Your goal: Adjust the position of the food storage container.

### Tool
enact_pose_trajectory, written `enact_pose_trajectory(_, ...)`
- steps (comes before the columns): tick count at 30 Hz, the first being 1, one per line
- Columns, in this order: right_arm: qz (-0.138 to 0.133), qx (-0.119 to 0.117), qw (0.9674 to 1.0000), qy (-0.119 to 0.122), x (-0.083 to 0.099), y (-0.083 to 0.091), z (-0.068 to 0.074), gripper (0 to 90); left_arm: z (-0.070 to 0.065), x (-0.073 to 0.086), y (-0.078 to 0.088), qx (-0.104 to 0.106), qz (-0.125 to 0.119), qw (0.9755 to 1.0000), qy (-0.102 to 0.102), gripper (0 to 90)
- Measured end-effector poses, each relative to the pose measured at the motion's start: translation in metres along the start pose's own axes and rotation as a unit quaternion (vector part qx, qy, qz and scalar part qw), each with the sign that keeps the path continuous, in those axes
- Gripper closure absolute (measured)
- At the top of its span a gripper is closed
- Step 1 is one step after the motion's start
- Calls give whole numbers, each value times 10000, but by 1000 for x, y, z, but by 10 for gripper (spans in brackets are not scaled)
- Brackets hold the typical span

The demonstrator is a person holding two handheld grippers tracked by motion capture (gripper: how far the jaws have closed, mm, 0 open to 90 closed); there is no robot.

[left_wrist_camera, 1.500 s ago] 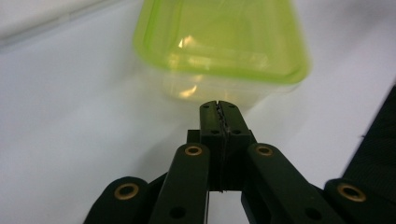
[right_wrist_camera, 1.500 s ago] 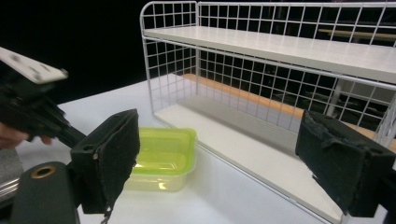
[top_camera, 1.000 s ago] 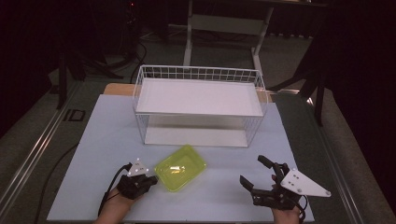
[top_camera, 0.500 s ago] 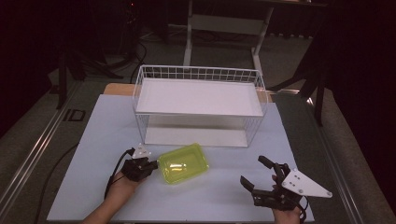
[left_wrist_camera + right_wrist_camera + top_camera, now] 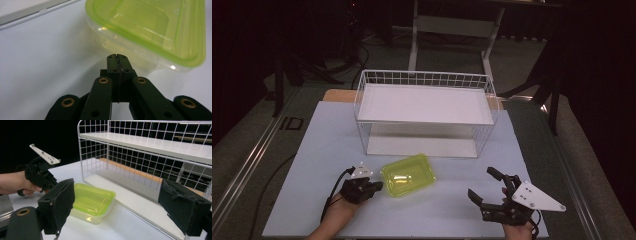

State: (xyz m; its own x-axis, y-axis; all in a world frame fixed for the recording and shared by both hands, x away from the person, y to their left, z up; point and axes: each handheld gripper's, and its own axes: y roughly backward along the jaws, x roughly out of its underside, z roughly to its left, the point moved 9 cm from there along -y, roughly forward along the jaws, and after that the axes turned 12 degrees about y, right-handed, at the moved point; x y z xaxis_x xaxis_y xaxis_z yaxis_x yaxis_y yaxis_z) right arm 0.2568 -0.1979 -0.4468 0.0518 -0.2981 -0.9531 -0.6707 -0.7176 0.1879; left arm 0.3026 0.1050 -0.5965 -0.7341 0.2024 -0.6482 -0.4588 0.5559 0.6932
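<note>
A clear food container with a yellow-green lid lies on the white tabletop in front of the wire rack. My left gripper is shut with nothing between its jaws. Its tips point at the container's left side, right at its edge; contact is unclear. In the left gripper view the closed tips sit just below the container's wall. My right gripper rests open at the lower right, apart from the container. Its own view shows wide-spread pads, the container and the left gripper beyond.
A white wire rack with a white shelf board stands behind the container, its front open toward me; it also fills the right gripper view. Table edges and dark floor surround the white mat.
The container has shifted slightly away, toward the rack. The left gripper moved up beside it and then eased back a little. The right gripper has stayed put.
</note>
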Motion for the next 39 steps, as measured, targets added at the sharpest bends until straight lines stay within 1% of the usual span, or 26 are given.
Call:
enact_pose_trajectory(2, 3, -9, 10000, -38, 1, 0, -1, 139, 0, -4, -4, 30, -27, 10000, -27, 900)
enact_pose_trajectory(3, 13, -6, 10000, -49, 1, 0, -1, 140, 0, -6, -6, 45, -37, 10000, 17, 900)
enact_pose_trajectory(6, 2, 9, 10000, -51, 2, 1, -2, 140, 4, -15, -10, 26, -68, 10000, 47, 900)
enact_pose_trajectory(8, -9, 10, 10000, -51, 1, 1, -2, 139, 5, -22, -14, 86, -128, 9998, 93, 900)
enact_pose_trajectory(12, -15, -4, 10000, -50, 1, 2, -2, 140, 4, -33, -23, 40, -115, 9999, 19, 900)
enact_pose_trajectory(14, -6, -9, 10000, -52, 2, 1, -2, 140, 4, -37, -28, 86, -91, 9999, 20, 900)
enact_pose_trajectory(16, -13, -11, 10000, -69, 2, 2, -2, 140, 4, -40, -33, 11, -48, 10000, -21, 900)
enact_pose_trajectory(18, -14, 1, 10000, -67, 2, 2, -2, 140, 5, -41, -36, 28, -42, 10000, -26, 900)
enact_pose_trajectory(20, -17, -3, 10000, -81, 2, 2, -3, 140, 7, -40, -35, 21, -22, 10000, -50, 900)
enact_pose_trajectory(23, -18, 5, 10000, -80, 2, 3, -3, 139, 13, -36, -25, -5, -34, 10000, 52, 900)
enact_pose_trajectory(24, -18, 4, 10000, -81, 2, 3, -3, 140, 14, -33, -20, 32, -67, 9999, 102, 900)
enact_pose_trajectory(26, -12, 5, 10000, -75, 2, 2, -3, 140, 14, -30, -14, 37, -62, 9999, 111, 900)
enact_pose_trajectory(27, -9, -11, 10000, -80, 2, 1, -3, 140, 13, -27, -12, 64, -27, 9999, 93, 900)
enact_pose_trajectory(28, -9, -11, 10000, -80, 2, 1, -3, 140, 13, -26, -12, 44, 2, 9999, 96, 900)
enact_pose_trajectory(30, -4, -27, 10000, -65, 2, 0, -2, 140, 12, -24, -14, 35, 61, 10000, 47, 900)
enact_pose_trajectory(34, 18, -52, 10000, -46, 2, 0, 0, 140, 6, -32, -22, 123, 16, 9999, 105, 900)
enact_pose_trajectory(36, 11, -52, 10000, -64, 2, 1, 0, 140, 3, -36, -26, 173, 27, 9998, 57, 900)
enact_pose_trajectory(37, 3, -51, 10000, -71, 2, 1, 0, 140, 1, -37, -29, 164, 59, 9998, -1, 900)
enact_pose_trajectory(38, 15, -44, 9999, -97, 3, 1, -1, 140, 0, -39, -32, 151, 64, 9999, 18, 900)
enact_pose_trajectory(39, 15, -44, 9999, -97, 3, 1, -1, 140, -1, -40, -35, 200, 64, 9998, -32, 900)
